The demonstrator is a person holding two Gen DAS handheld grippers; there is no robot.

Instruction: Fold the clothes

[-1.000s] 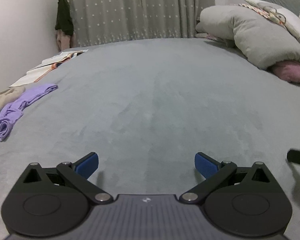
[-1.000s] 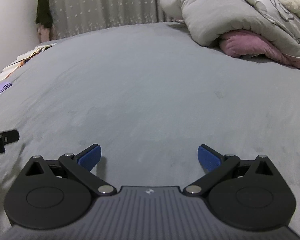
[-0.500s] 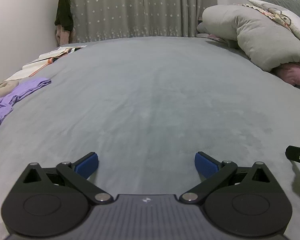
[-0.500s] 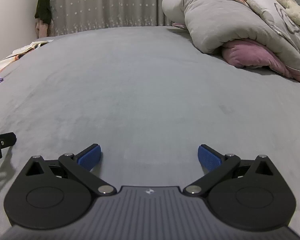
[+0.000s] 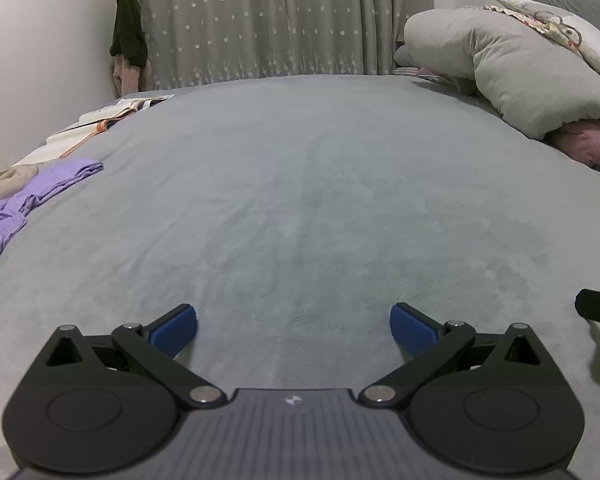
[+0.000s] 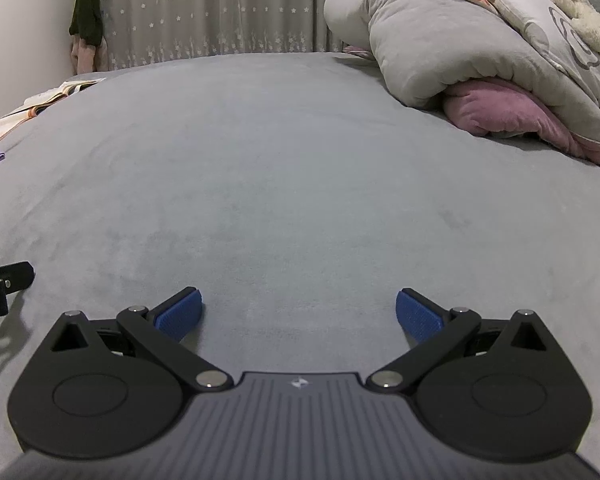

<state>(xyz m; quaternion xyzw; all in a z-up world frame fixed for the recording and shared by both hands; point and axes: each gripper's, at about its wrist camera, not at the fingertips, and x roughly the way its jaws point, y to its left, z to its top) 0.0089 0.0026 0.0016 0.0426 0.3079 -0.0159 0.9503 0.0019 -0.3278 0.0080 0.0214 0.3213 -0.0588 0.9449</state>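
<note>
Left wrist view: the left hand-held gripper (image 5: 293, 326) gapes empty over the grey bed (image 5: 300, 184); a crumpled purple garment (image 5: 28, 204) lies far left. Right wrist view: the right hand-held gripper (image 6: 299, 312) spread wide, only the garment's tip visible; pink pillow (image 6: 512, 114) under the duvet (image 6: 440, 44).

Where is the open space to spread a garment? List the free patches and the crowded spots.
Free: the grey bedspread ahead of both open grippers, left gripper and right gripper, up to the curtain. Crowded: the left edge, with the purple garment and open book; the right side, with the bundled duvet over a pink pillow.
</note>
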